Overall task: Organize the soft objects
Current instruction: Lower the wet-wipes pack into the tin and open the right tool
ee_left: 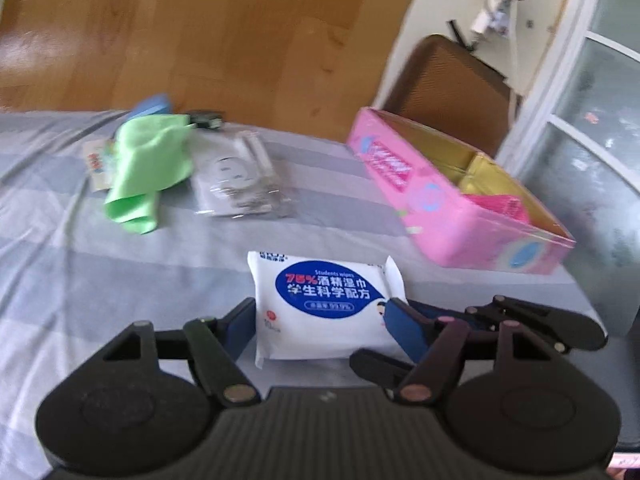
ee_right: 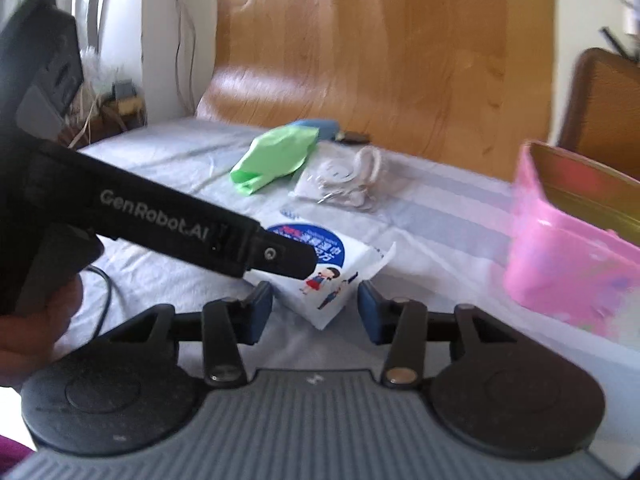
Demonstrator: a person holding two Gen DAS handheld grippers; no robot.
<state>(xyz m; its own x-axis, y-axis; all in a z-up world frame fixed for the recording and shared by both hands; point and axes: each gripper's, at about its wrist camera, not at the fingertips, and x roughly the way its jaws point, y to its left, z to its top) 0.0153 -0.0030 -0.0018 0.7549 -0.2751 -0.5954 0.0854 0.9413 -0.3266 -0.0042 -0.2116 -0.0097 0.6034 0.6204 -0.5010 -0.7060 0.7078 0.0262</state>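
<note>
My left gripper [ee_left: 320,322] straddles the near end of the white wipes pack [ee_left: 324,304], which lies flat on the striped bedsheet [ee_left: 80,264]; the jaws stand about half open, the blue pads at or just short of the pack's two side edges, and I cannot tell whether they press yet. My right gripper [ee_right: 316,308] sits at the pack's near corner, also half open, with that corner between the pads but untouched. To grip well, I judge that one tool should close squarely across the pack's body, not its thin sealed flap, and the other should stand clear. To the right waits the open pink box [ee_left: 452,216]. Farther off lie the green cloth [ee_left: 144,168] and a clear plastic packet [ee_left: 236,176].
</note>
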